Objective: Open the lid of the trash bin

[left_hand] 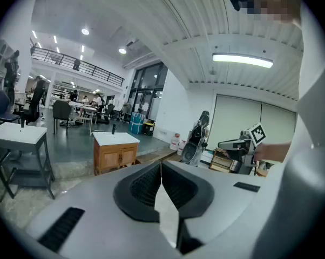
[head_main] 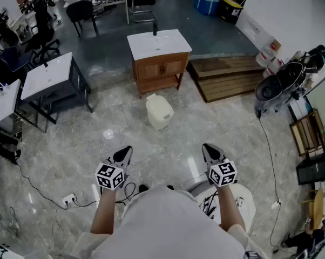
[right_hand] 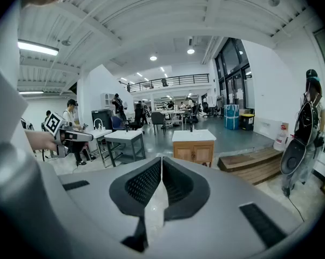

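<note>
Although the left tool (head_main: 122, 155) is held out in front of the person, nothing of the task is done as far as the views show. Its jaws are pressed together on nothing. The left gripper view shows the two dark pads meeting along a thin seam, with only open room and a wooden cabinet (left_hand: 115, 152) beyond them.

The trash bin (head_main: 159, 121) stands ahead of that tool and off to its right, well apart from it. It sits on the marble floor (head_main: 65, 150) just in front of the cabinet. Its pale lid (head_main: 158, 106) lies flat and closed.

The right tool (head_main: 211, 152) is likewise closed up and empty. The bin lies ahead of it and to its left, about as far off as from the other tool. Neither gripper view shows the bin.

By my reading, the whole job remains: close the gap to the bin, bring one tool to the lid's edge, and lift it.
</note>
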The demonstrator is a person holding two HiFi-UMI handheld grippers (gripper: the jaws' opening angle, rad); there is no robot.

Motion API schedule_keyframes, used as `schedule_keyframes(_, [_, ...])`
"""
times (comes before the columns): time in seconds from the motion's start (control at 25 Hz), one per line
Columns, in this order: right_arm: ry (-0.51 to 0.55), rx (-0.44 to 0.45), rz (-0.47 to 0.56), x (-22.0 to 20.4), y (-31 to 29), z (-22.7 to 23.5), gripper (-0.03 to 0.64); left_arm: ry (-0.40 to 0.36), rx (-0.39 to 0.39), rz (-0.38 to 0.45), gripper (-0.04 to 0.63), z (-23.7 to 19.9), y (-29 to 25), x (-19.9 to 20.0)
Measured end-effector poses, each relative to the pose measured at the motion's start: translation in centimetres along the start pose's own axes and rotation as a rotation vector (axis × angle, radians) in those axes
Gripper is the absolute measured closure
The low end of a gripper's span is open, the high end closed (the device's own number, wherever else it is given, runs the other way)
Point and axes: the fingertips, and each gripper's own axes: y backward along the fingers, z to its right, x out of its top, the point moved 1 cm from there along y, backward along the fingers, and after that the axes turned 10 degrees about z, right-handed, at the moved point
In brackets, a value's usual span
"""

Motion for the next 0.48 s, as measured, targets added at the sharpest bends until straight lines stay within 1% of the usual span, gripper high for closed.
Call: schedule_keyframes(0.48, [0.010, -0.012, 0.000, 0.65, -0.76, -0.21, 0.582, 0.010, -0.013, 0.000, 0.574, -0.76, -0.34, 0.00])
